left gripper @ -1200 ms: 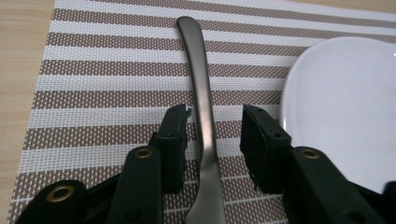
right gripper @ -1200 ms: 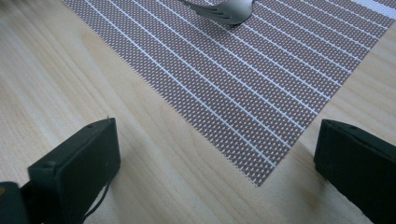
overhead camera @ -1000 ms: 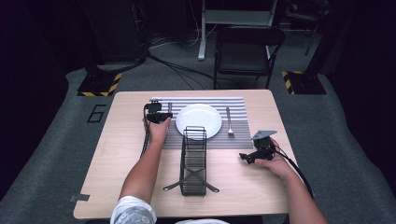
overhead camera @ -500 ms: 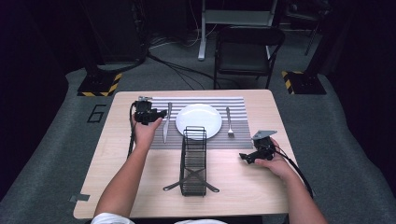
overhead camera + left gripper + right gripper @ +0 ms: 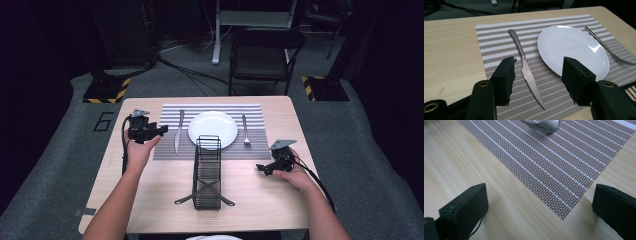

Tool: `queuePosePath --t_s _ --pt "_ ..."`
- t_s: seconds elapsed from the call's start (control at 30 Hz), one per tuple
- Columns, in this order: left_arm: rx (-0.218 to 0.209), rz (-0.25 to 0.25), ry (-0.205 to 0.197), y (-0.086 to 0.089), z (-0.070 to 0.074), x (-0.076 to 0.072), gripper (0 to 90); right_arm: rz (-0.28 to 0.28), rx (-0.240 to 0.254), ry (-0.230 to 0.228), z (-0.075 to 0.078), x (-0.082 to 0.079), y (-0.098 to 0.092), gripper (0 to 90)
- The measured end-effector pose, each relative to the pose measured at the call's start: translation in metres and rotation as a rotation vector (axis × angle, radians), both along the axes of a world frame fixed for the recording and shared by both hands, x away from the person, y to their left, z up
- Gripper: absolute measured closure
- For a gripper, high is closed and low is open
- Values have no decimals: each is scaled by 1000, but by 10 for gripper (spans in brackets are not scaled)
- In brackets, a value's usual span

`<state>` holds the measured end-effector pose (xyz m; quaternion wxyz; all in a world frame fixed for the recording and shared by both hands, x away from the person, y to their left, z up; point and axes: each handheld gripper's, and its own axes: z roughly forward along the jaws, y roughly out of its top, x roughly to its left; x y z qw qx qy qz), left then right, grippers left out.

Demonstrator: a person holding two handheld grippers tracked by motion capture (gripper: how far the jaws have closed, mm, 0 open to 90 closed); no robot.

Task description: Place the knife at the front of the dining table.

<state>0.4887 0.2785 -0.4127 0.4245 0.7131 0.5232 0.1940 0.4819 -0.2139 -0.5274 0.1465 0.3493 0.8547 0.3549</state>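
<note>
Jaws gaping empty, left gripper [image 5: 161, 130] is facing knife [image 5: 527, 69]: thin, stiff, likely slippery, best pinched mid-handle; right gripper [image 5: 261, 168] is idling wide, empty.

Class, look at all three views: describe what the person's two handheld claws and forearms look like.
Both the left claw and right claw are black, each topped by a grey three-cornered plate and trailing a black cable. Each has two blocky black jaws with round brass-coloured fittings at the base. The forearms are bare, with a white sleeve edge at the bottom.

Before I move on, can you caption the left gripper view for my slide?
Open left gripper poised above a table knife lying beside a white plate on a striped placemat.
</note>
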Motion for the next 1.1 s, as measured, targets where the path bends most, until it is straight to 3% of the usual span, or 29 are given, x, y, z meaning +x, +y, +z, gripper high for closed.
queuePosePath --t_s 0.37,0.47,0.67,0.77,1.0,1.1 --pt "47 -8 2 12 -20 -25 430 0 0 0 0 0 0 0" --pt "43 -3 14 17 -28 -31 430 1 0 0 0 0 0 0" --pt "82 4 20 27 -45 -41 429 -2 -1 0 0 0 0 0" --pt "89 0 43 33 -56 -45 418 -2 0 0 0 0 0 0" --pt "89 44 54 42 -84 -50 403 -5 0 0 0 0 0 0" --pt "143 55 49 46 -91 -50 398 -6 0 0 0 0 0 0"
